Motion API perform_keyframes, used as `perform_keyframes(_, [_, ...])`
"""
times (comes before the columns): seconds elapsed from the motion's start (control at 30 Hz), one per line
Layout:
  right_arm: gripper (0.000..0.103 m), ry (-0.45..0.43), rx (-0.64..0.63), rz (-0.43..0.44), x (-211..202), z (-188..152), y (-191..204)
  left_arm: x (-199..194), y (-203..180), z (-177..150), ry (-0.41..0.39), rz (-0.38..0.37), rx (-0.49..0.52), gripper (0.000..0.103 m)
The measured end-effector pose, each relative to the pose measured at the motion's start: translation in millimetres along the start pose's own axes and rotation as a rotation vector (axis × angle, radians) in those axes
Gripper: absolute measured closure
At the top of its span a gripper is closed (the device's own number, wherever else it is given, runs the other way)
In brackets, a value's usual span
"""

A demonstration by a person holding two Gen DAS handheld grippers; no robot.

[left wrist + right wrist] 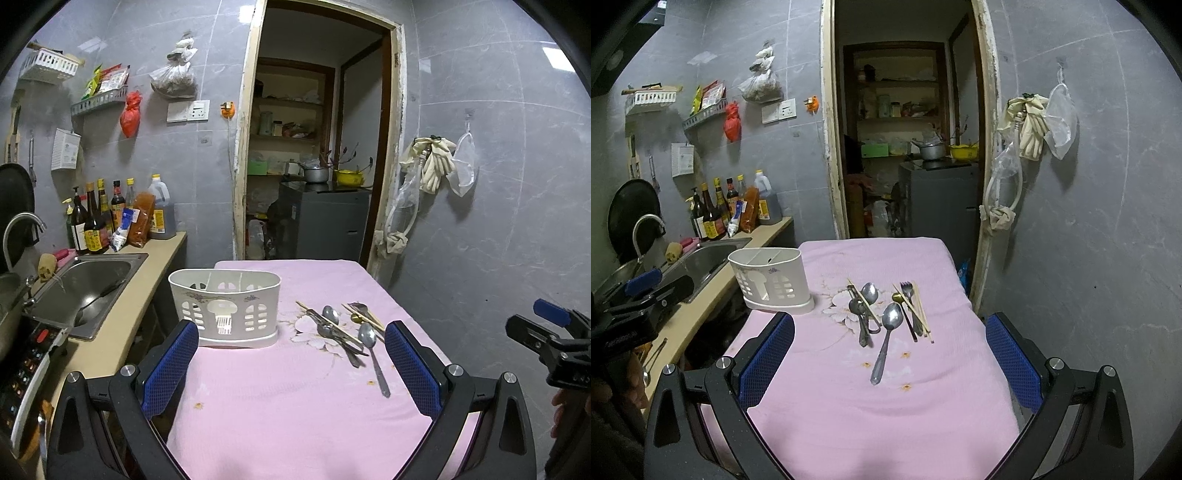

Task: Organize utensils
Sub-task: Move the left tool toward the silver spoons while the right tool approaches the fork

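Observation:
A white slotted utensil holder (225,308) stands on the pink tablecloth (288,406); it also shows in the right wrist view (772,280). To its right lies a loose pile of utensils: several spoons (367,338) (891,317), a fork (906,288), chopsticks (334,323) (919,314) and a peeler (857,295). My left gripper (291,354) is open and empty, above the cloth, near the holder and the pile. My right gripper (890,343) is open and empty, above the cloth just short of the pile.
A counter with a steel sink (85,288), a tap (22,225), sauce bottles (110,218) and a stove (26,354) runs along the left. An open doorway (317,147) lies behind the table. Gloves and bags (439,166) hang on the right wall.

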State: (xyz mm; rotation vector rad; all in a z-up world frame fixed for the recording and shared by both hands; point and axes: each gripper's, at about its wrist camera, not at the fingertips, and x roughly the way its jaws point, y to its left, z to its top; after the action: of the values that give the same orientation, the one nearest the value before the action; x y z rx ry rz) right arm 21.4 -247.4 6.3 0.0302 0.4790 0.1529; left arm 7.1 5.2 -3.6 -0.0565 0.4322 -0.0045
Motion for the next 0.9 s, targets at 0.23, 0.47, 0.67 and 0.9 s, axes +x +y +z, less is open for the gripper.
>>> perform_keyframes(0.23, [0.001, -0.076, 0.043, -0.044, -8, 0, -2, 5, 10, 9, -0.046, -0.015, 0.027, 0.001])
perform_keyframes(0.47, [0.001, -0.098, 0.06, -0.068, -8, 8, -3, 19, 15, 18, -0.098, -0.066, 0.012, 0.001])
perform_keyframes(0.67, [0.001, -0.037, 0.051, -0.051, 16, 24, -19, 42, 2, 32, -0.146, -0.071, 0.001, 0.001])
perform_keyframes(0.9, [0.001, -0.034, 0.053, 0.015, 77, 46, -57, 85, -22, 45, -0.144, -0.014, -0.004, 0.001])
